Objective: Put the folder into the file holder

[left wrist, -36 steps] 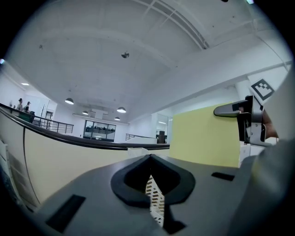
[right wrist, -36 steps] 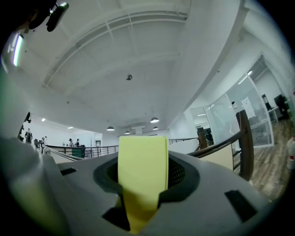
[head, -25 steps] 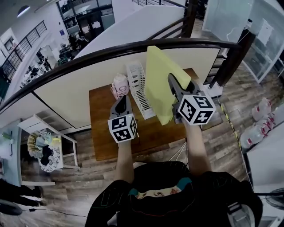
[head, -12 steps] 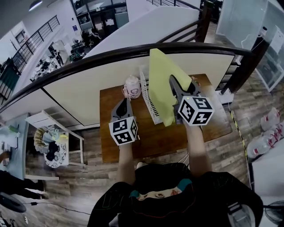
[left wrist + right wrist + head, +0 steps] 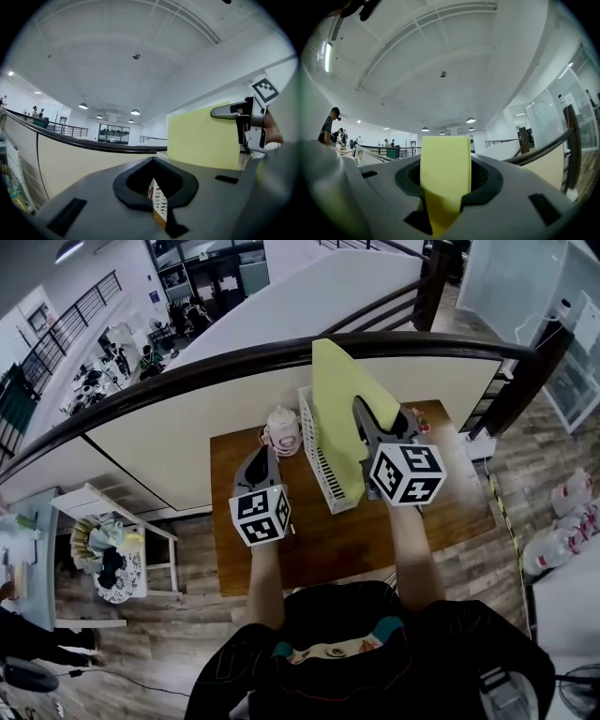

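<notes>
My right gripper (image 5: pixel 366 416) is shut on a pale yellow folder (image 5: pixel 336 409) and holds it upright on edge. The folder hangs over the right side of the white slotted file holder (image 5: pixel 322 468), which stands on the wooden table (image 5: pixel 309 545). In the right gripper view the folder (image 5: pixel 444 168) sits clamped between the jaws. My left gripper (image 5: pixel 260 456) hovers left of the holder, shut and holding nothing. Its own view shows the folder (image 5: pixel 201 138) and the right gripper (image 5: pixel 220 112) off to the right, and a sliver of the file holder (image 5: pixel 159 202) past its jaws.
A pink-and-white cup-like object (image 5: pixel 281 430) stands at the table's back, just left of the holder. A dark curved railing (image 5: pixel 187 379) over a cream wall runs behind the table. A small white side table (image 5: pixel 103 549) with clutter stands on the floor to the left.
The right gripper with the folder has moved slightly left, closer over the file holder. The left gripper has hardly moved.
</notes>
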